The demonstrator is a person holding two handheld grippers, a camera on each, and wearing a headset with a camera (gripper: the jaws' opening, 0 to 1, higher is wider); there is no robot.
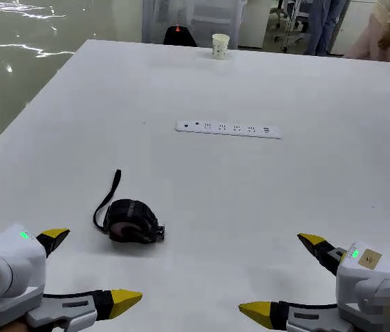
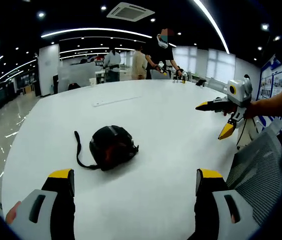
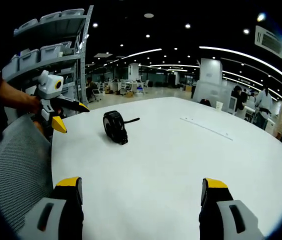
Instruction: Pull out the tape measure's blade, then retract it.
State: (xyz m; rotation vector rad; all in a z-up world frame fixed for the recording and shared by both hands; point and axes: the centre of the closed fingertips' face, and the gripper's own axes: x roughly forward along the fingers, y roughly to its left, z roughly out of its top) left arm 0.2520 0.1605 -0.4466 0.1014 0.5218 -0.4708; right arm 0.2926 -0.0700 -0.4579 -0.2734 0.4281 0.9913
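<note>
Lying on the white table (image 1: 264, 194), the black tape measure (image 1: 133, 221) sits at one o'clock from the left gripper (image 1: 99, 265) and ten o'clock from the right gripper (image 1: 274, 273), touching neither; both have jaws spread wide. The writing on their stickers (image 1: 369, 259) is unreadable.

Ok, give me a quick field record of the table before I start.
left tongs: open, empty
right tongs: open, empty
tape measure: lying on the table, nearer the left tongs, untouched
blade: not yet pulled out
strap: loose, trailing toward the far side
further back: power strip, paper cup
</note>
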